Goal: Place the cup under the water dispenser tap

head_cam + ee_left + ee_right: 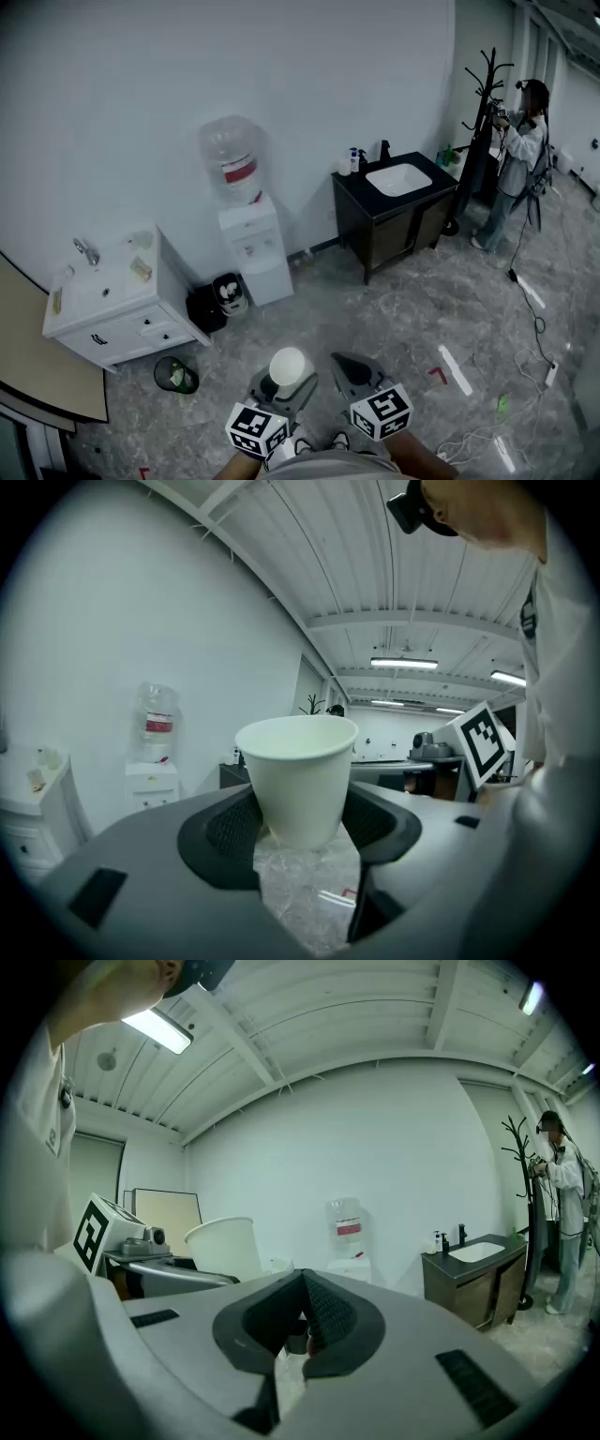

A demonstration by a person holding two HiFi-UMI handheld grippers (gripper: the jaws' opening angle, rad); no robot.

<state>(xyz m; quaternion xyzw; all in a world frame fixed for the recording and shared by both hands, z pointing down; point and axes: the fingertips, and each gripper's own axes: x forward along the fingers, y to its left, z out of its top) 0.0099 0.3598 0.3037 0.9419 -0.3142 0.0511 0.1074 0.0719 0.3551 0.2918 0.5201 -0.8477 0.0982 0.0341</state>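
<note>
A white paper cup (287,366) stands upright between the jaws of my left gripper (284,382), held low in front of me; in the left gripper view the pads press on both sides of the cup (296,775). The white water dispenser (251,246), with a clear bottle on top, stands against the far wall, well away from the cup; it also shows as the dispenser (153,761) and the dispenser (348,1241) in the two gripper views. My right gripper (353,367) hangs beside the left one, its jaws (302,1309) closed together with nothing between them. The cup (225,1246) shows to its left.
A white vanity with a sink (112,300) stands left of the dispenser, with a small bin (175,375) in front and a dark bag (220,298) beside it. A black vanity (394,202), a coat rack (483,122) and a person (520,159) are at the right. Cables (534,328) lie on the floor.
</note>
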